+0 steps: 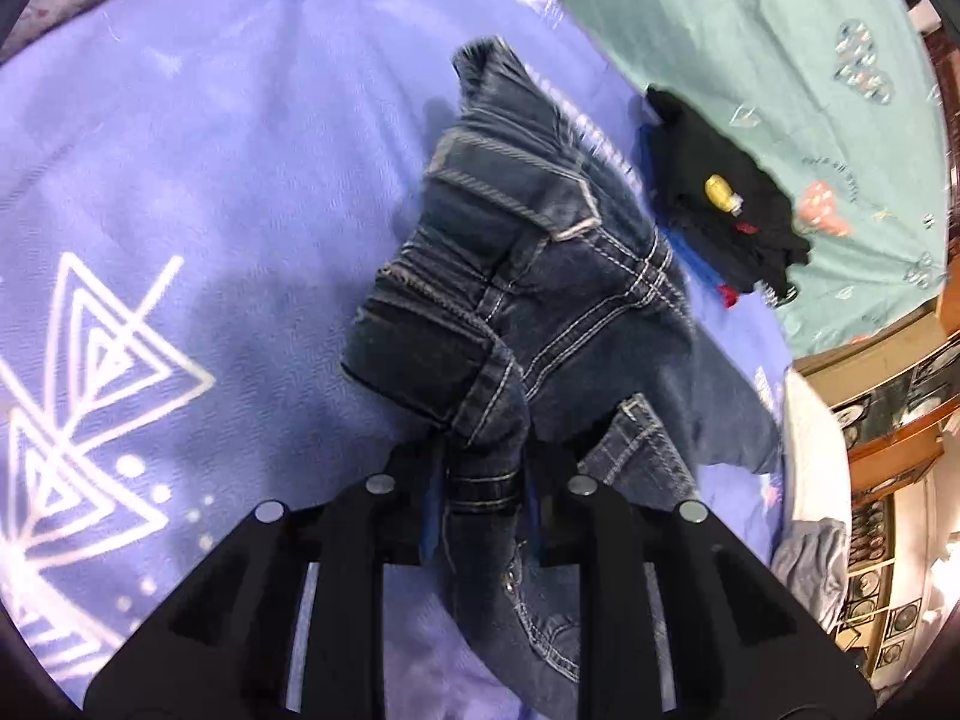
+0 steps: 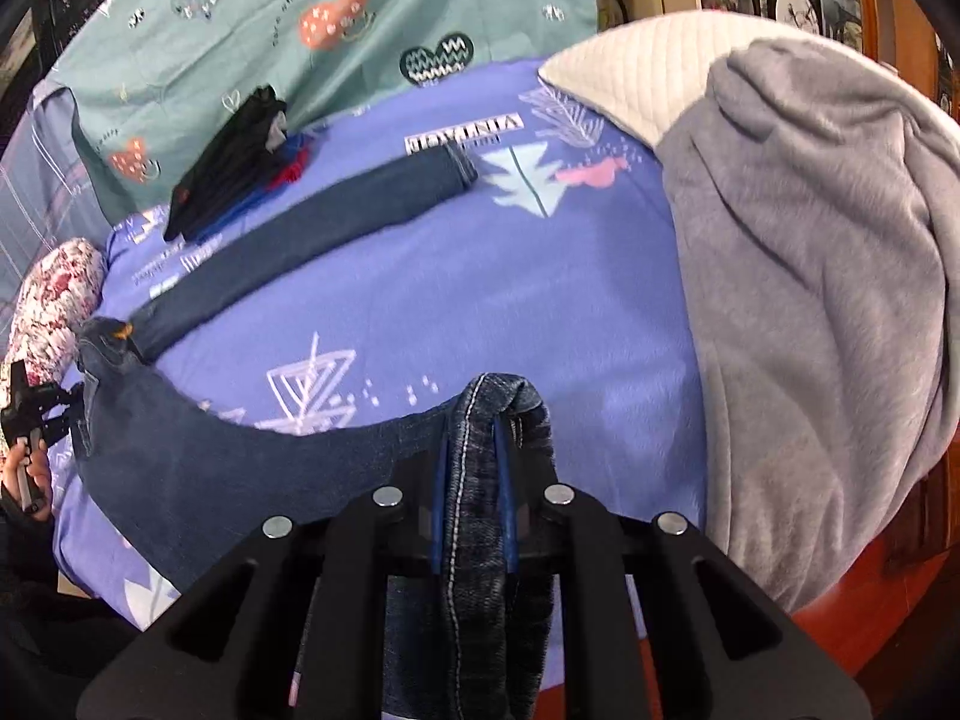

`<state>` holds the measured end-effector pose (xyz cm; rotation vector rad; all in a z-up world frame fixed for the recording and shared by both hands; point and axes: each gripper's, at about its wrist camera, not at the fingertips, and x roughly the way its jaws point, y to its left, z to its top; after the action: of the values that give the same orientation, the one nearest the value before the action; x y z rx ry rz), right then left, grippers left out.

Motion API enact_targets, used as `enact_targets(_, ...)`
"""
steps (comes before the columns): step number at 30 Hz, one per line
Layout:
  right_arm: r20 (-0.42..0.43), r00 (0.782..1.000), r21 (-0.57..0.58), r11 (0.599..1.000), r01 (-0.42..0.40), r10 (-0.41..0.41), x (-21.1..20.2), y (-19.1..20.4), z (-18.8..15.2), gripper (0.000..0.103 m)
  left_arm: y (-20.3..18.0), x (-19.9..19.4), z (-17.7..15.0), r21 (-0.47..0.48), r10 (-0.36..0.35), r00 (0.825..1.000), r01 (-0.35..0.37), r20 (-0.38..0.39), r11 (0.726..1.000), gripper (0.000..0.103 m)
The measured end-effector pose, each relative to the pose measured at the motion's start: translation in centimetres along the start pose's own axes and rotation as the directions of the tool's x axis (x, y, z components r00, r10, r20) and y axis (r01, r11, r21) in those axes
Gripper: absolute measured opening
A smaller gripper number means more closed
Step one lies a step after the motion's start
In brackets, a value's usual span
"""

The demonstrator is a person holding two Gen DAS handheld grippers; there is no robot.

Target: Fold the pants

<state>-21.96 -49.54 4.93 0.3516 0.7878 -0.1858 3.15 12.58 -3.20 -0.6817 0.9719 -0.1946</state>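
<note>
Left wrist view shows the jeans (image 1: 510, 276) lying bunched on the purple bedsheet (image 1: 210, 180), with the waistband part raised in a heap at the middle. The left gripper (image 1: 483, 480) is clenched on a fold of denim near the waist; the cloth passes between its two black fingers and hangs down toward the camera. In the right wrist view, the right gripper (image 2: 477, 480) is clenched on a hem of the jeans (image 2: 240, 468), which stands up as a small arch between the blue pads. From there the fabric runs left in a curve to the left gripper (image 2: 27, 408), held by a hand (image 2: 30, 474) at the left border. One trouser leg (image 2: 312, 210) lies flat and straight across the sheet, going to the far right.

Just beyond that leg lies a pile of black clothes (image 2: 228, 168), with blue and red cloth under it, close to the leg but I cannot tell if they touch. Behind it is a green sheet with hearts (image 2: 330, 6). A grey blanket (image 2: 810, 276) covers the right side, over a white pillow (image 2: 630, 72). A floral cushion (image 2: 57, 294) is at the far left.

Open purple sheet (image 2: 480, 288) remains between the straight leg and the held hem. The wooden bed edge (image 2: 852, 588) shows near right.
</note>
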Motion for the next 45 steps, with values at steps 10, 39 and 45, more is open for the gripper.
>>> enact_targets(10, 0.202, 0.978, -0.031, 0.998, -0.051, 0.056, -2.3, 1.0, 8.9, 0.014, -1.7, -13.3, -6.3, 0.11, -0.073, 0.992, 0.062, 0.101, 0.992, 0.019)
enact_targets(39, -0.243, 0.94, -0.227, 0.928, -0.295, 0.24, 9.7, 12.6, 4.8, 0.065, -2.9, -10.1, -2.9, 0.334, 0.153, 0.986, -0.165, 0.06, 0.928, 0.095)
enact_targets(45, -0.232, 0.929, -0.291, 0.891, -0.349, 0.288, 10.6, 16.2, 7.6, 0.069, -0.6, -5.0, 6.0, 0.403, 0.195, 0.981, -0.173, -0.015, 0.899, 0.098)
